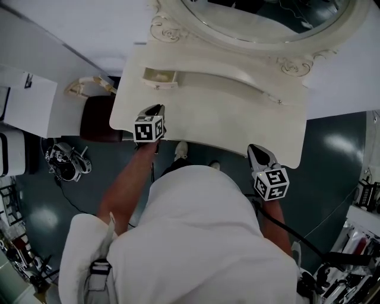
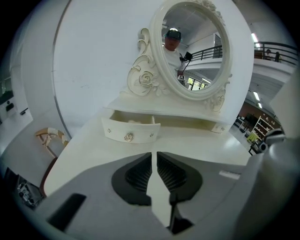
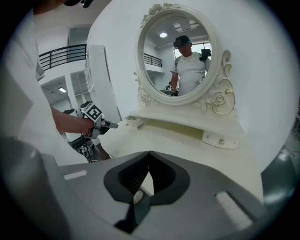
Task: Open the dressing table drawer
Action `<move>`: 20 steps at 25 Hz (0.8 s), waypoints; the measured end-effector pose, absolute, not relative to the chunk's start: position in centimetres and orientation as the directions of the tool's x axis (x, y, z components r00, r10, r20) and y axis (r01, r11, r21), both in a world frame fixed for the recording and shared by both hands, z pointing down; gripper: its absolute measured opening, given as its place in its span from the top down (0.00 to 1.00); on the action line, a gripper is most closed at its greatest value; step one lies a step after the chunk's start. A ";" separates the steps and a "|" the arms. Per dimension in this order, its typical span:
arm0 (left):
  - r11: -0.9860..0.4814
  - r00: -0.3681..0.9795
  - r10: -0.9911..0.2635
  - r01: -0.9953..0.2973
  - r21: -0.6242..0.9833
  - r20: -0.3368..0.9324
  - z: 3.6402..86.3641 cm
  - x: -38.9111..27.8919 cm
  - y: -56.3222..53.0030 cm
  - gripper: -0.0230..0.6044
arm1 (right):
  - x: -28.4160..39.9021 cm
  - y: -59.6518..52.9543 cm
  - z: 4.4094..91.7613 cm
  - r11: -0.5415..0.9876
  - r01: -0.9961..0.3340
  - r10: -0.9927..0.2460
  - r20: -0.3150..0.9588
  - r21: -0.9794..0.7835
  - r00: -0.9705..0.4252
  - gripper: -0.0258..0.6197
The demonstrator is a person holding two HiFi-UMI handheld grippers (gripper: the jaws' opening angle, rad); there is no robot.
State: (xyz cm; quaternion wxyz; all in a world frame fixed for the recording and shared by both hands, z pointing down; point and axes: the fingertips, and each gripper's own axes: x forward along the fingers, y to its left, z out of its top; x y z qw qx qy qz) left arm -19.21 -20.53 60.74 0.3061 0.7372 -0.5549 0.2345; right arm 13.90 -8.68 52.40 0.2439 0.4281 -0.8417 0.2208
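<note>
The cream dressing table (image 1: 225,122) has its left drawer (image 1: 160,78) pulled out, with a crystal knob (image 2: 128,137) on the front. The right drawer (image 3: 220,139) sits flush and closed. My left gripper (image 1: 155,110) hovers over the tabletop's left front, a short way back from the open drawer (image 2: 131,131); its jaws (image 2: 153,154) stand a narrow gap apart with nothing between them. My right gripper (image 1: 255,149) is above the table's right front edge, shut (image 3: 150,153) and empty. The right gripper view shows the left gripper (image 3: 110,124) near the open drawer (image 3: 133,123).
An oval mirror (image 1: 261,18) in an ornate frame stands at the back of the table. A dark red stool (image 1: 98,116) is tucked at the table's left side. Cables and gear (image 1: 65,163) lie on the floor at left, and a white cabinet (image 1: 27,101) stands beyond.
</note>
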 end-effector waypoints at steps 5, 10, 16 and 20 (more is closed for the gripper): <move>-0.226 0.309 -0.685 -0.951 0.210 0.660 58.9 -16.1 -18.3 0.95 | 14.8 -8.6 52.6 0.565 -0.807 -0.593 0.595 -0.173 -0.543 0.96; -0.267 0.358 -0.686 -0.934 0.238 0.634 56.8 -12.6 -15.9 0.96 | 15.3 -8.6 53.1 0.595 -0.781 -0.568 0.590 -0.188 -0.574 0.96; -0.347 0.466 -0.664 -0.885 0.312 0.584 53.6 -7.7 -13.1 0.96 | 15.0 -9.0 53.3 0.646 -0.738 -0.529 0.584 -0.194 -0.616 0.96; -0.447 0.555 -0.629 -0.831 0.331 0.545 51.5 -4.6 -10.7 0.96 | 14.3 -8.7 53.0 0.675 -0.713 -0.515 0.572 -0.188 -0.638 0.96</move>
